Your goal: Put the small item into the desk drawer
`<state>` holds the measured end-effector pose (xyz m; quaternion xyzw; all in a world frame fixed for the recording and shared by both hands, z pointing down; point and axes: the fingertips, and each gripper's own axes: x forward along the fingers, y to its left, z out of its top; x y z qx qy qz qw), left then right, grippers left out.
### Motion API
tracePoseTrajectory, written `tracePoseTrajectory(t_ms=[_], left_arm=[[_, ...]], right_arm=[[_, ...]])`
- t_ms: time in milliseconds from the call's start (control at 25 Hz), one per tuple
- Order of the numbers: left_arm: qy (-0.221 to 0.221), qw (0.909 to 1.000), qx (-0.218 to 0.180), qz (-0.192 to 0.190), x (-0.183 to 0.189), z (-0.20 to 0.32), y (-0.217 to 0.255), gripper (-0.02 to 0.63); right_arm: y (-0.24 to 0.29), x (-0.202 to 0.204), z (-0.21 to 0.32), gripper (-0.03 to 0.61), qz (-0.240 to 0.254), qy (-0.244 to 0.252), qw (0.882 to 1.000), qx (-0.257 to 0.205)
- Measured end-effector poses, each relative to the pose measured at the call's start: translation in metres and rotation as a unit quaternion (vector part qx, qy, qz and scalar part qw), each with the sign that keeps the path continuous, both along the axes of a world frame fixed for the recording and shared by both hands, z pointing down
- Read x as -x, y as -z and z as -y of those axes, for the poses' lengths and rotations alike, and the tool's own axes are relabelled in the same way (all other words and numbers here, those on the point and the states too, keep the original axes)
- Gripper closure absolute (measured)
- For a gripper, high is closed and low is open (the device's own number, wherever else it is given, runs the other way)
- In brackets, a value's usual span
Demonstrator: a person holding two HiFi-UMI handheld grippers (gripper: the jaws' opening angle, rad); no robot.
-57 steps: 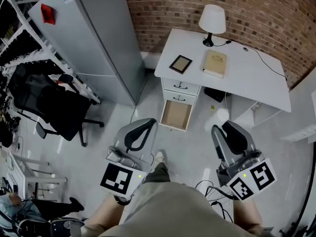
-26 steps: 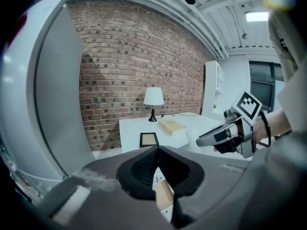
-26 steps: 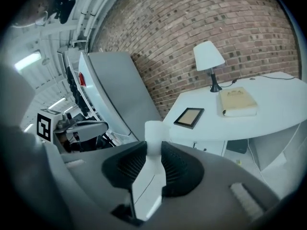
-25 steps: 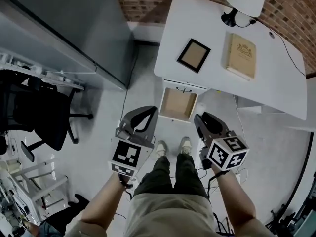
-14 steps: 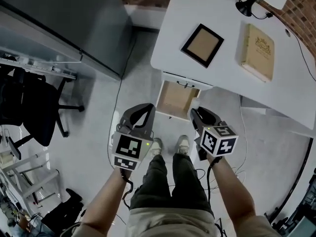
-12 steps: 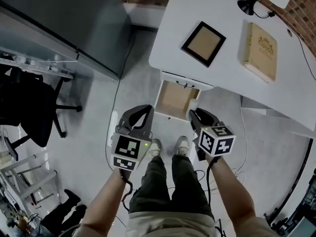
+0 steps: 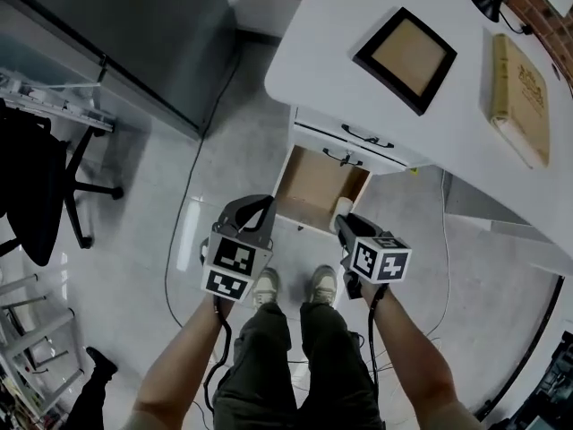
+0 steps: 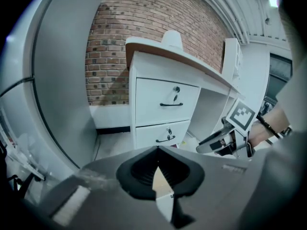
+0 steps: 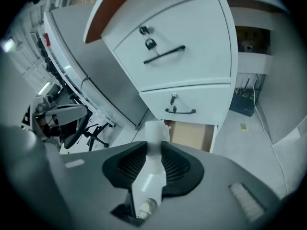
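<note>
A white desk (image 7: 331, 52) has its lowest drawer (image 7: 313, 191) pulled out, showing a bare brown bottom (image 9: 192, 135). The small item (image 9: 152, 131), a white cylinder, is clamped between the ribbed pads of my right gripper (image 9: 153, 146). In the head view that right gripper (image 7: 343, 219) hangs by the drawer's front right corner, with the item (image 7: 341, 207) at its tip. My left gripper (image 7: 255, 206) is shut on nothing, just left of the drawer front. In the left gripper view its jaws meet (image 8: 157, 150), hiding the open drawer below the two closed ones.
A picture frame (image 7: 405, 47) and a tan book (image 7: 519, 97) lie on the desk top. A grey cabinet (image 7: 134, 25) stands to the left, a black office chair (image 7: 36, 186) further left. The person's shoes (image 7: 264, 285) stand right before the drawer. A cable runs along the floor.
The person has walked up to the desk. Both grippers came forward to the open drawer's front, the right one still carrying the white item.
</note>
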<state>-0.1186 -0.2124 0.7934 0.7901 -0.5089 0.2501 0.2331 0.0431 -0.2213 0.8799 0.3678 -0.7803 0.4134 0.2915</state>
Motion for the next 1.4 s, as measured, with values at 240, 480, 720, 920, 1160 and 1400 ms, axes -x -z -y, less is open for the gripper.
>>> tracePoseTrajectory(t_ms=[240, 480, 720, 920, 1160, 1400], left_arm=[[-0.007, 0.9999, 0.003, -0.007, -0.010, 0.012, -0.083, 0.611], [-0.013, 0.9993, 0.030, -0.017, -0.023, 0.015, -0.174, 0.612], [-0.019, 0.9975, 0.060, -0.031, -0.038, 0.010, -0.253, 0.611], [-0.002, 0.9968, 0.068, -0.042, -0.030, 0.017, -0.287, 0.612], [0.001, 0.9966, 0.068, -0.045, -0.019, 0.025, -0.302, 0.611], [-0.010, 0.9970, 0.068, -0.036, -0.012, 0.025, -0.301, 0.611]], right_arm=[[-0.106, -0.001, 0.010, 0.472, -0.025, -0.002, 1.000, 0.016], [-0.197, -0.002, 0.021, 0.472, -0.067, 0.013, 0.997, 0.017], [-0.272, -0.003, 0.033, 0.469, -0.062, -0.024, 0.996, 0.058], [-0.323, -0.007, 0.039, 0.468, -0.062, -0.061, 0.990, 0.106], [-0.366, -0.014, 0.033, 0.469, -0.074, -0.114, 0.978, 0.156], [-0.378, -0.018, 0.029, 0.459, -0.074, -0.133, 0.974, 0.168]])
